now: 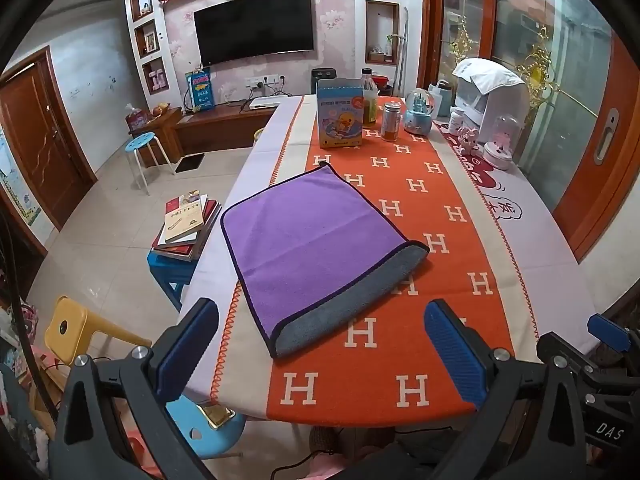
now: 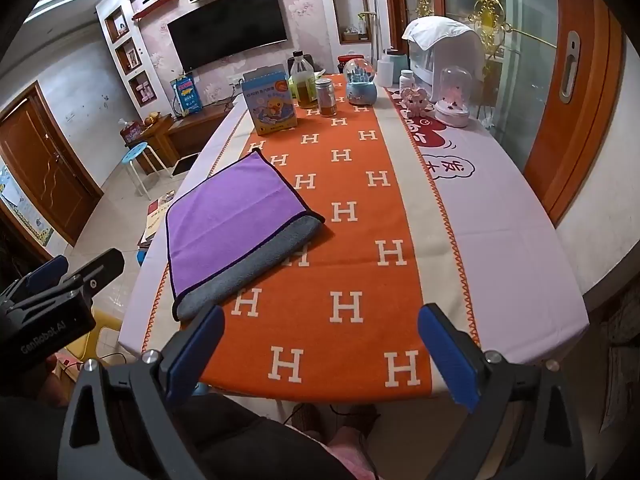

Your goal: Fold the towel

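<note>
Purple towel (image 1: 316, 236), one, folded once, grey underside showing along near edge, lies flat on orange runner (image 1: 400, 360), left of centre. Soft, light, limp; likely best pinched at near corners. Left gripper (image 1: 324, 356) and right gripper (image 2: 320, 356): jaws spread, empty, hovering near table edge.

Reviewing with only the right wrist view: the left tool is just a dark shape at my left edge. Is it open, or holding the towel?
Observer: The left tool is open, with nothing between its fingers. The towel lies ahead of it, ungripped.
Operator: What stands left of the table? I see only a corner of something.
Observer: A stack of books on a blue stool.
Operator: Anything nearer?
Observer: A yellow chair.
</note>
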Demonstrator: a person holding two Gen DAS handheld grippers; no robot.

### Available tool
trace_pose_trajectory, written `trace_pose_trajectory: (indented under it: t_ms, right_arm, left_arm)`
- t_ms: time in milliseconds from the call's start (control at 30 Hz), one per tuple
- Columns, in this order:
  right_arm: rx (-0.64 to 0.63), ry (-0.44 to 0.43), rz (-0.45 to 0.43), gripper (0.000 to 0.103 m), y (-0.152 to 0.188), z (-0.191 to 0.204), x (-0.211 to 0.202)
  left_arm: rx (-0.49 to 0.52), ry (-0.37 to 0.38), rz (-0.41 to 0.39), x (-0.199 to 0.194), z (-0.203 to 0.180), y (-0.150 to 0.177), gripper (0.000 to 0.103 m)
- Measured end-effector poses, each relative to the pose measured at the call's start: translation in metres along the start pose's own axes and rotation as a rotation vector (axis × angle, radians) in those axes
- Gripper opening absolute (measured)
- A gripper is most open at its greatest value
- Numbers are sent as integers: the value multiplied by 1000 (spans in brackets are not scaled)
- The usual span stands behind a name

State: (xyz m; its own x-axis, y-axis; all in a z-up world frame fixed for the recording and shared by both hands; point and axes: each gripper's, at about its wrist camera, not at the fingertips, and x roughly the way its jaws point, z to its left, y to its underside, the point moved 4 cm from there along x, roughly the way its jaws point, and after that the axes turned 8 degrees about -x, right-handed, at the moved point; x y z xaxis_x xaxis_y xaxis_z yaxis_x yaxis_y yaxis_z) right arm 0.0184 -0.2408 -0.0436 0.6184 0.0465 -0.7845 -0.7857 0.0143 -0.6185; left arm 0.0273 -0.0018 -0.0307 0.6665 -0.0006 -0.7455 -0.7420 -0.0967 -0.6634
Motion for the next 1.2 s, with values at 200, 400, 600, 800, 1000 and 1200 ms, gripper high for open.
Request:
trace_pose_trajectory:
  t_ms: [200,400,600,800,1000,1200]
  right_arm:
    - [1,0,2,98,-2,0,1]
    - [3,-1,4,98,-4,0,2]
    - [0,7,6,98,-5,1,1]
    - [-1,9,10,98,-5,0,1]
    - [7,20,25,98,0,-2,7]
    - [20,49,45,98,6,1,10]
  left_arm:
    - [-1,-1,1,0,0,0,102]
    - [0,0,1,0,0,0,102]
    - [-1,-5,8,1,0,0,102]
    - [-2,-8,23,1,6,4,102]
    - [4,-6,51,14,11,5,102]
    - [3,12,86,20,17,6,102]
